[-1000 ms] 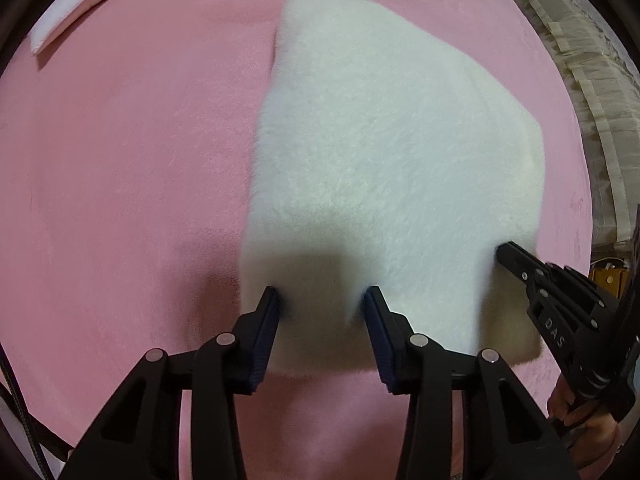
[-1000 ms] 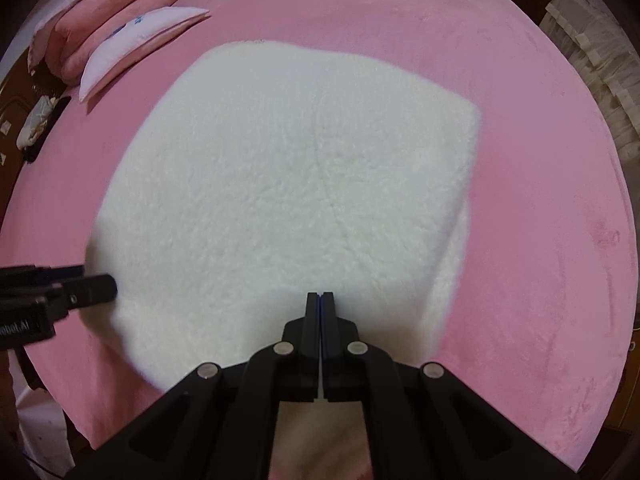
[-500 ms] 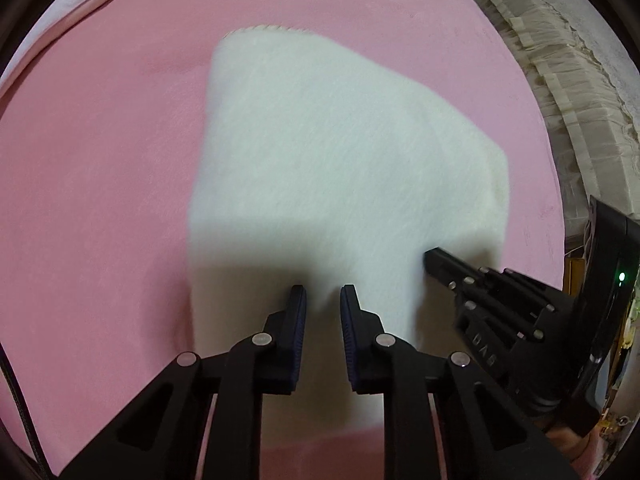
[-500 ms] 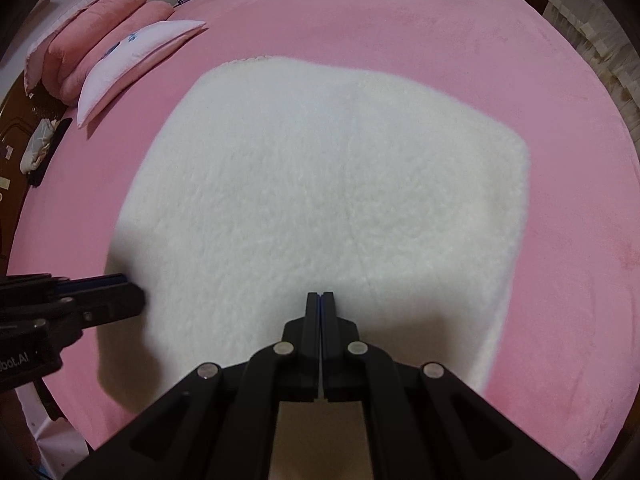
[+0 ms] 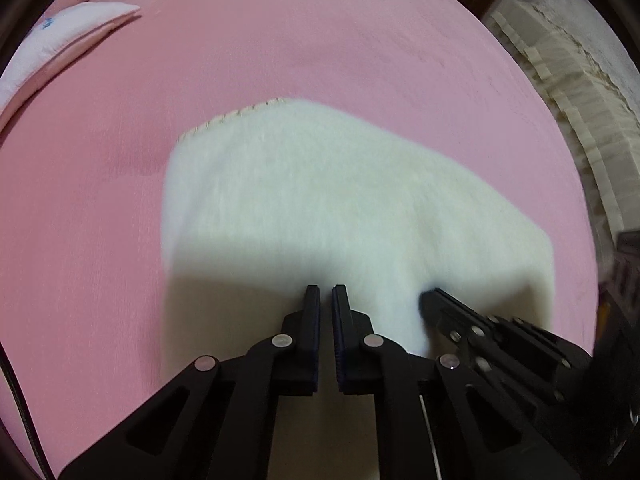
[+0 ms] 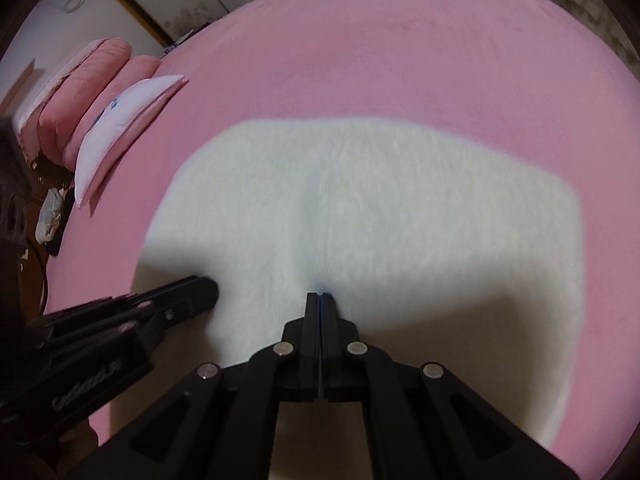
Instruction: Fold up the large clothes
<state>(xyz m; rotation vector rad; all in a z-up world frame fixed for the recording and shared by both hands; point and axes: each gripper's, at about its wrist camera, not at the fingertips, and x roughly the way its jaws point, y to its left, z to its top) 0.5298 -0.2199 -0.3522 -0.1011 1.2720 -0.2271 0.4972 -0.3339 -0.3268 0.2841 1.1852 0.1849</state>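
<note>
My left claw (image 5: 326,290) is right here at the near edge of the fluffy white garment (image 5: 340,208). Its jaws have just been closing, and now they are nearly together, with only a thin gap and the white fluff between them. I think they are pinching that edge, but the picture is blurry, so I cannot be sure how much cloth is inside. My right claw (image 6: 320,298) is at the same near edge, a bit further along, and its jaws are pressed tight together. The fluff puckers in a little crease right at its tips, so I think it has a pinch of the cloth too. From each claw I can see the other one poking in from the side, so both are close together on the same edge. The garment lies in the middle of the pink bed cover (image 5: 100,208). It already looks like a thick, neat block with straight sides, so I think some folds are done. A stitched hem shows at its far corner. I guess one more fold is left, lifting this near edge over to the far side. Further away, a pale pillow (image 6: 124,128) and pink pillows (image 6: 80,92) sit at the end of the bed. A cream frilly cloth (image 5: 576,92) hangs past the far side of the bed.
</note>
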